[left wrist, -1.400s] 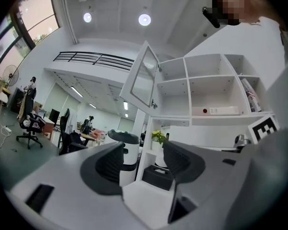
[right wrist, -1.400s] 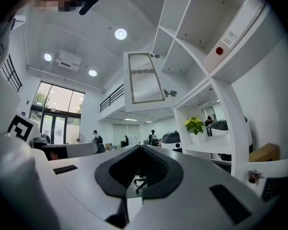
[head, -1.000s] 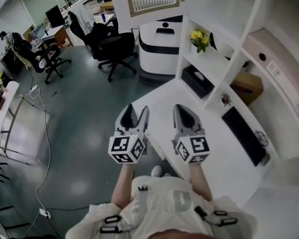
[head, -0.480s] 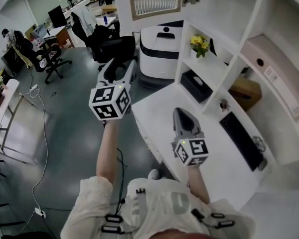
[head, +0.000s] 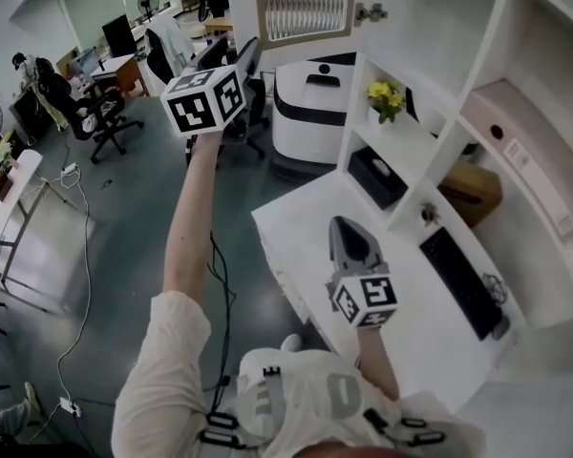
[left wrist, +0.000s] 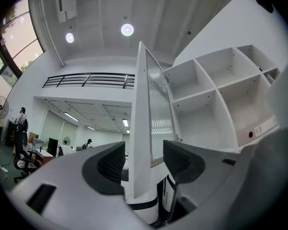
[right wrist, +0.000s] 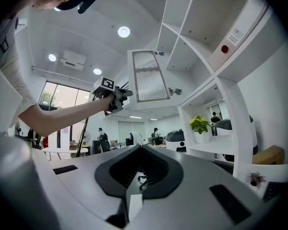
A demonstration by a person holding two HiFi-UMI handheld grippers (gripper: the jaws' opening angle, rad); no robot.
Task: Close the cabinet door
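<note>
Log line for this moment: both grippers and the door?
left gripper: high, jaws apart astride cabinet door edge | right gripper: jaws shut, empty, over desk | cabinet door: open

In the head view, the jaws of the left gripper [head: 234,60] mostly hide behind its marker cube [head: 205,100]. The cabinet door [head: 304,3] is cut off by the top edge. In the left gripper view, the door's bottom goes behind the gripper, and I cannot tell if the jaws touch it.
</note>
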